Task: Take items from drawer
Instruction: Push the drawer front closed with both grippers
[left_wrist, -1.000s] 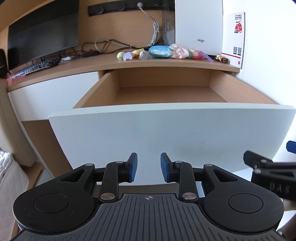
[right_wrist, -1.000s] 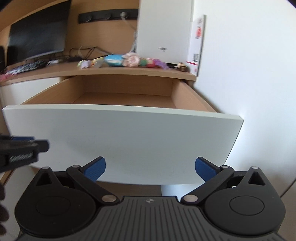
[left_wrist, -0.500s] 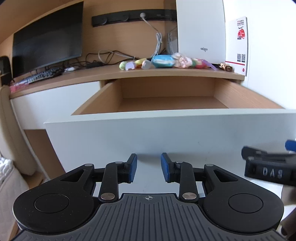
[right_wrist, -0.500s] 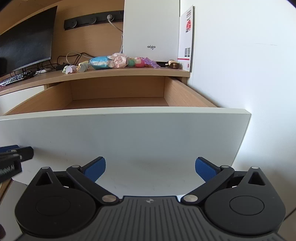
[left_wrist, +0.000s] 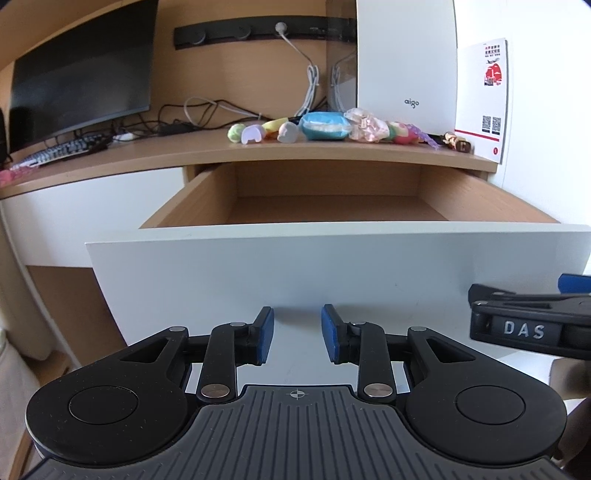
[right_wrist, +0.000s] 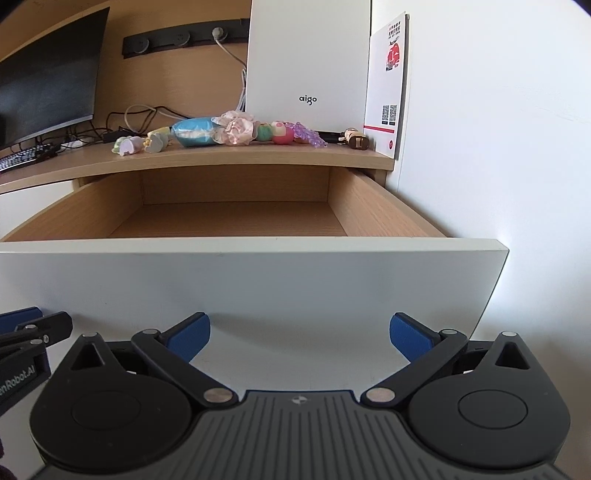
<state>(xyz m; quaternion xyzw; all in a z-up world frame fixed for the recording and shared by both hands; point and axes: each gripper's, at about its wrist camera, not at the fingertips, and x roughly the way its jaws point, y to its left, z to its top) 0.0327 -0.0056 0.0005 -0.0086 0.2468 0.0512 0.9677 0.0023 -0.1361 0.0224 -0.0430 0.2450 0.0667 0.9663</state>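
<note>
Left gripper (left_wrist: 297, 334): blue pads a narrow gap apart, nothing between them, touching nothing. Right gripper (right_wrist: 299, 338): pads spread wide, likewise bare. Both low before the white front panel of the drawer (right_wrist: 258, 280), pulled out toward the cameras, long side across the view; visible wooden floor bare. Up on the desk (left_wrist: 332, 153), above the drawer's back: row of small items (right_wrist: 229, 134), running left to right. Behind them white box (right_wrist: 308, 62), monitor (left_wrist: 81, 81) and keyboard (left_wrist: 55, 153) leftward.
</note>
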